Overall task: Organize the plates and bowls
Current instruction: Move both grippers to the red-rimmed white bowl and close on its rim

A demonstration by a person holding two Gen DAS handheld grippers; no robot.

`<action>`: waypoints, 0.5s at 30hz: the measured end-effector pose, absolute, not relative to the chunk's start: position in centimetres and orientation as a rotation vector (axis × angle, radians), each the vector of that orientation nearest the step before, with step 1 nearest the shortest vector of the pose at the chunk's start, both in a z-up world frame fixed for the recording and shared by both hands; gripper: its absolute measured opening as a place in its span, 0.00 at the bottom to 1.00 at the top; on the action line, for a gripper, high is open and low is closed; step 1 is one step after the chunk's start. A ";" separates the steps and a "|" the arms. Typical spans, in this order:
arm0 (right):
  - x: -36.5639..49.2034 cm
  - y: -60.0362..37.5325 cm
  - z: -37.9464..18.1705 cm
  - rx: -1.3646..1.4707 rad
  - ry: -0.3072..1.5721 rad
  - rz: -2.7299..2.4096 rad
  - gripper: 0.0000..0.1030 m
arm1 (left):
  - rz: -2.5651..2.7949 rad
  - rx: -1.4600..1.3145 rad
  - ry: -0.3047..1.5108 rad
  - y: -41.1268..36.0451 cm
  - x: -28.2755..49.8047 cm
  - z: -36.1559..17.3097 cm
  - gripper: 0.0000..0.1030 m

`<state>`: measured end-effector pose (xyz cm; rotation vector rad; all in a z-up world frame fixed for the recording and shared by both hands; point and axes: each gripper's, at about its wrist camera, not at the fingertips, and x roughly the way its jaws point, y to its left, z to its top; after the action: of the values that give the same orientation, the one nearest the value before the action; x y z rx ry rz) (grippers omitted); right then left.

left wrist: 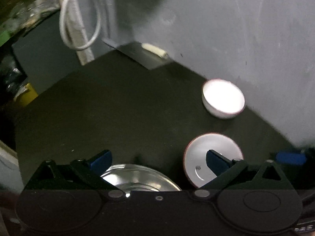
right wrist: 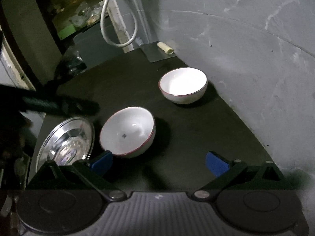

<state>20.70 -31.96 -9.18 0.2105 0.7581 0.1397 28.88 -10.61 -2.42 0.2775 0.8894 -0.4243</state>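
Left gripper (left wrist: 158, 162): spread wide, empty, poised over steel plate (left wrist: 137, 179)
Right gripper (right wrist: 159, 162): released, beside near bowl (right wrist: 127, 131), likely to stack it
Far bowl (right wrist: 183, 85): worktop (right wrist: 126, 86), by wall

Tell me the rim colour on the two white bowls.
Thin red on near bowl and far bowl; clearest in right wrist view.

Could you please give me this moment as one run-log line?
left gripper: open, empty | right gripper: open, empty | near bowl, far bowl, steel plate: apart on table
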 end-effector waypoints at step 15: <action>24.1 -32.0 -10.0 0.247 0.773 0.207 0.64 | -0.514 0.216 1.028 -12.7 30.7 -5.3 0.44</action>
<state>24.10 -32.04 -9.97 0.2469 0.7726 0.2065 30.68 -12.71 -5.31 0.2164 1.0277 -0.5142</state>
